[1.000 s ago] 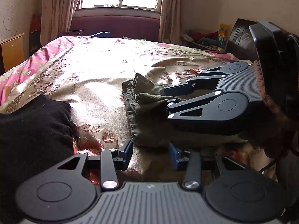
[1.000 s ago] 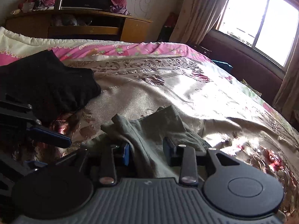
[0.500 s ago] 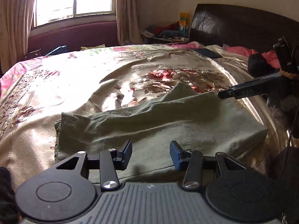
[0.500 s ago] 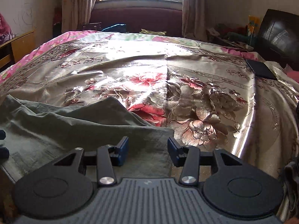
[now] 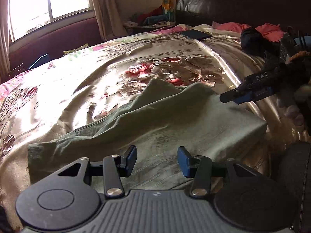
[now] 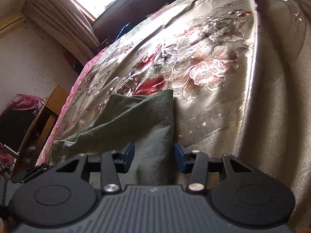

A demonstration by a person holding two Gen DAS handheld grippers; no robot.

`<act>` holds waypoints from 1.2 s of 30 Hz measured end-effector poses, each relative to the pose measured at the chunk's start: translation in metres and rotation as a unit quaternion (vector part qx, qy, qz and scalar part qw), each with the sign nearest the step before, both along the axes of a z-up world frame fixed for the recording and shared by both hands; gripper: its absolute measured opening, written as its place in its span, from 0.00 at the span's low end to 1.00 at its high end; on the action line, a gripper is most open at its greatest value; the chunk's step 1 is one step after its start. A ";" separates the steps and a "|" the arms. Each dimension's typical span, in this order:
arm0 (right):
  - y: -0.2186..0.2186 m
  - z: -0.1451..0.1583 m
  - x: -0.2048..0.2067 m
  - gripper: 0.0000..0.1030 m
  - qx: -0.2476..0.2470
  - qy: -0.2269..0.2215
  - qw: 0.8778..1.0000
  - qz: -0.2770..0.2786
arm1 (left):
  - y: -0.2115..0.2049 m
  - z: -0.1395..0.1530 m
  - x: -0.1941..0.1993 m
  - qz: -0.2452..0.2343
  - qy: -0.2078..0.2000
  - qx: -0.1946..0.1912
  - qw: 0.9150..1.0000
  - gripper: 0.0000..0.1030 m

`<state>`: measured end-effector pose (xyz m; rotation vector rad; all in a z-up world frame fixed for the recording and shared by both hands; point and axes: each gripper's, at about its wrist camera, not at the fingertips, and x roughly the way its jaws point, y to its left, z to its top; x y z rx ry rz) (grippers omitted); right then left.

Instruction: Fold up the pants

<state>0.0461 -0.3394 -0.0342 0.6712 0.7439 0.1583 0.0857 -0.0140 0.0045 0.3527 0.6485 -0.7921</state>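
Olive green pants [image 5: 175, 120] lie folded in a flat strip on the flowered satin bedspread [image 5: 97, 81]. My left gripper [image 5: 157, 155] hovers over the strip's near edge. Its jaws are opening, and the blue pads stand apart with the cloth under them, not pinched. My right gripper [image 5: 229, 98] shows edge-on at the right, by the pants' far right corner. In the right wrist view, which is rolled to one side, the right gripper [image 6: 153, 153] is open. The pants [image 6: 136, 112] run up between its pads, untouched by either.
A dark headboard [image 5: 233, 3] rises at the back right. Before it lie a black flat device [image 5: 195, 34], a dark bundle [image 5: 250, 38] and pink cloth. A window [image 5: 48, 0] is at the back left, and a wooden cabinet [image 6: 48, 106] stands beside the bed.
Both views swung towards the headboard and the black garment left view. The bunched pants now lie drawn out flat. The right gripper rolled and its jaws widened; the left jaws widened a little.
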 end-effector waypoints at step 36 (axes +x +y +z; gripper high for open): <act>-0.022 0.014 0.061 0.06 0.133 0.033 0.989 0.053 | -0.183 -0.025 -0.123 -0.034 -0.145 0.127 0.981 0.58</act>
